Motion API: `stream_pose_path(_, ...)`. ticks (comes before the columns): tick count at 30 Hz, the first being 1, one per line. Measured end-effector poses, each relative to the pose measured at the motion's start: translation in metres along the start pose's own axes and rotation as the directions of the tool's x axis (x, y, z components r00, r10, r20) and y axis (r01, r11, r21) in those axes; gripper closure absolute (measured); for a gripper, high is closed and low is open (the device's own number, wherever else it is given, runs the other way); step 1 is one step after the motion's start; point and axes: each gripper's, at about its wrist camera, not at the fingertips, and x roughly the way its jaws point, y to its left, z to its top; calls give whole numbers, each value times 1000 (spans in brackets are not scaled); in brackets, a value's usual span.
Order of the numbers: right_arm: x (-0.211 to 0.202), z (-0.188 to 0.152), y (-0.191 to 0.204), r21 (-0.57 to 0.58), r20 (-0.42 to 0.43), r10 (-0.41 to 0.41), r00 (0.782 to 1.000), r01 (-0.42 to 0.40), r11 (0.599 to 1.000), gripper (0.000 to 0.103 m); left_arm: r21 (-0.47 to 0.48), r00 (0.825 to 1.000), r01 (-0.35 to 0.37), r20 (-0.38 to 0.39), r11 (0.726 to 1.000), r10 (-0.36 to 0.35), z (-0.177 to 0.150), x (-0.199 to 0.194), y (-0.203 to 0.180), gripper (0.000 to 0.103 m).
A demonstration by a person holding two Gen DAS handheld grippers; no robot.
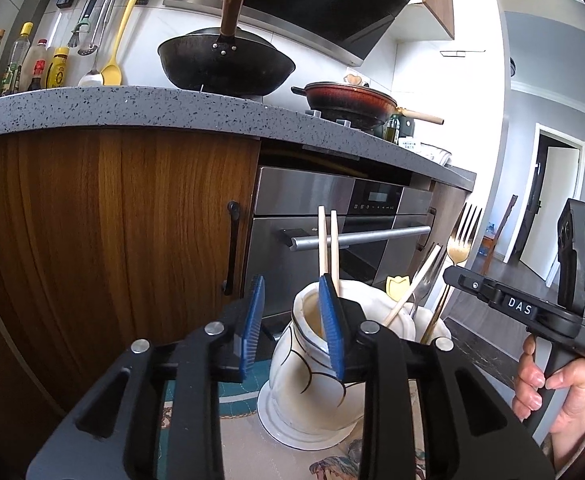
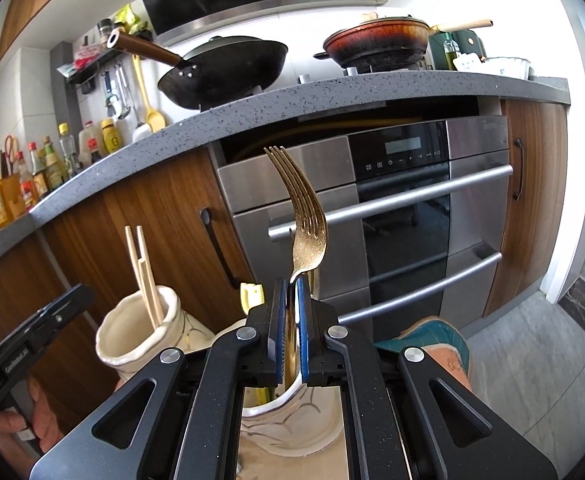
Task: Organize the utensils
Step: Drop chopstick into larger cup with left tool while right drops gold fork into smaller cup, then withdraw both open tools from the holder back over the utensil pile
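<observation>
Main worry from here: my right tongs (image 2: pixel 290 320) are clamped on the gold fork (image 2: pixel 306 232), tines up at frame centre over the lower-centre vase (image 2: pixel 292 412); let go crooked and it clips the rim. Left tongs (image 1: pixel 292 320) gape narrowly with nothing in them, just beside the chopsticks (image 1: pixel 328 240) standing in their vase (image 1: pixel 312 380); both point slightly down.

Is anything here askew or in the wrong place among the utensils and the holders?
One thing only: a single chopstick leans slanted in the right holder among the cutlery, while the pair stands upright in the left holder. It looks missorted. Nothing is spilled or broken.
</observation>
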Motion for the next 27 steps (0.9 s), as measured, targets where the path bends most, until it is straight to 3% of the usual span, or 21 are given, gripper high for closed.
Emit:
stream_pose_path(4, -1, 1, -1, 5, 7, -14, 1000, 14, 1000, 80, 1, 1000, 1, -1, 1000, -1, -1, -1, -1, 74)
stream_pose_path(8, -1, 1, -1, 8, 3, -19, 1000, 19, 1000, 80, 3, 1000, 2, -3, 1000, -2, -2, -1, -1, 74)
stream_pose_path(13, -6, 0, 0, 10, 2, -17, 1000, 17, 1000, 67, 8, 1000, -3, -9, 1000, 3, -1, -3, -1, 73)
stream_pose_path(18, -23, -7, 6, -12, 0, -5, 1000, 5, 1000, 52, 20, 1000, -18, -6, 1000, 18, -2, -11, -2, 54)
stream_pose_path(21, -34, -13, 10, -22, -4, -10, 1000, 10, 1000, 31, 24, 1000, -30, -6, 999, 31, -3, -18, -2, 46)
stream_pose_path(27, -59, -24, 14, -33, -1, -11, 1000, 11, 999, 14, 29, 999, -44, -28, 999, 45, -5, -37, -2, 27)
